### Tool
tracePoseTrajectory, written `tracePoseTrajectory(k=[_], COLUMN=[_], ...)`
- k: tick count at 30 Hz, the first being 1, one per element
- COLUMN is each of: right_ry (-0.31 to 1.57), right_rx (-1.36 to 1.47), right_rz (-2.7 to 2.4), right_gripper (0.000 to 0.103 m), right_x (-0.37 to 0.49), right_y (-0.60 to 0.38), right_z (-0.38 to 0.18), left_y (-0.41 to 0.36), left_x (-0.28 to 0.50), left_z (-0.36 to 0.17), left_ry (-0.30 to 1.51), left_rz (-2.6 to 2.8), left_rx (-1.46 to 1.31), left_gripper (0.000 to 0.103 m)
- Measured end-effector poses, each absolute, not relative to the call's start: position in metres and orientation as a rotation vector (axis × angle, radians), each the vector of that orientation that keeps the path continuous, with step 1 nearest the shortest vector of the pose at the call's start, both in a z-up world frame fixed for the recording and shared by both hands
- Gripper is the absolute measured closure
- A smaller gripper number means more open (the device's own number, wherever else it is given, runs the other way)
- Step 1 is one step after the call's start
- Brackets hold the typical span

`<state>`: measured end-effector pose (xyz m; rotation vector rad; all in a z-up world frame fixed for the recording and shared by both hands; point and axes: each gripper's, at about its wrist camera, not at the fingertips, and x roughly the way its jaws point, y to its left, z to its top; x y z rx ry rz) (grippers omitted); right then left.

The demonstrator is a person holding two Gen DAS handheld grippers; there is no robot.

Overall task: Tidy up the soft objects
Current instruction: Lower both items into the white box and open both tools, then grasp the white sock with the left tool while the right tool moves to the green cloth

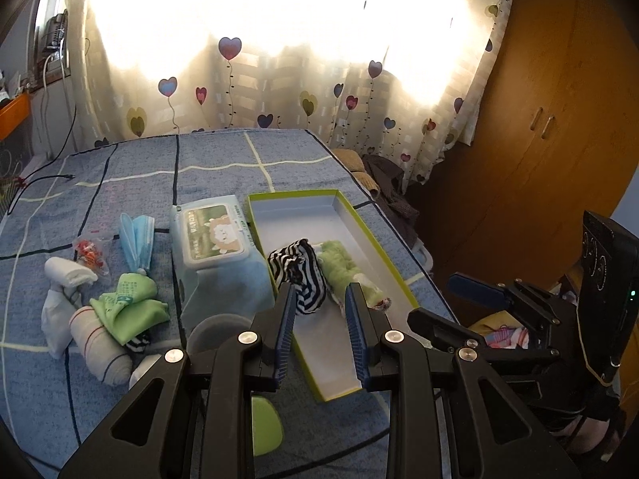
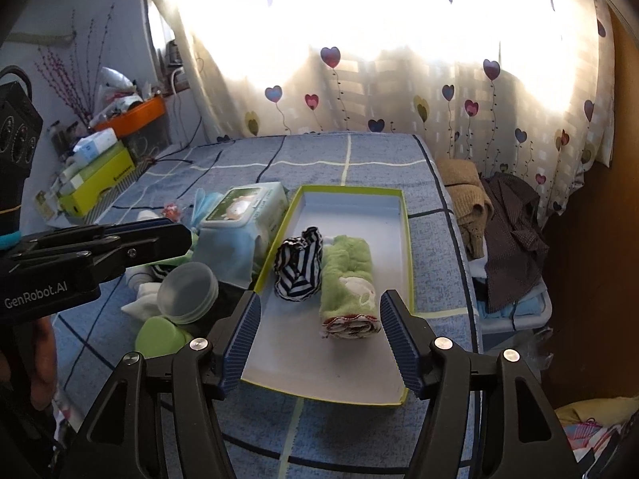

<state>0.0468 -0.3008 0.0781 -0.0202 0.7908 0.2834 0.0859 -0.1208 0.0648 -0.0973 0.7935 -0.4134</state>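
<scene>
Lying side by side in the green-rimmed box (image 2: 403,215) on the bed (image 2: 371,151) are a striped sock bundle (image 2: 299,269) and a rolled green towel (image 2: 349,285). Both the left gripper (image 1: 321,311) and the right gripper (image 2: 319,331) hover spread, holding nothing. Wipes pack (image 1: 215,235) sits left.

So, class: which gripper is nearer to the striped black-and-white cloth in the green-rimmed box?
Left. The left gripper hangs open right over the striped cloth, one finger overlapping its edge. The right gripper, also open, sits back at the box's near end, closer to the rolled green towel.
</scene>
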Motion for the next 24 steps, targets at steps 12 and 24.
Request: tracePoseTrajectory(k=[12, 24], right_ry=[0.762, 0.776], right_rx=[-0.054, -0.095], right_rz=[0.359, 0.441], right_gripper=[0.041, 0.041], right_x=[0.027, 0.030], right_y=[-0.267, -0.226], right_z=[0.089, 0.088], left_y=[-0.052, 0.005], left_x=[0.059, 0.057], left_z=[0.054, 0.029], left_ry=[0.765, 0.784], left_rz=[-0.272, -0.192], left_rx=[-0.170, -0.268], left_gripper=[0.076, 0.065])
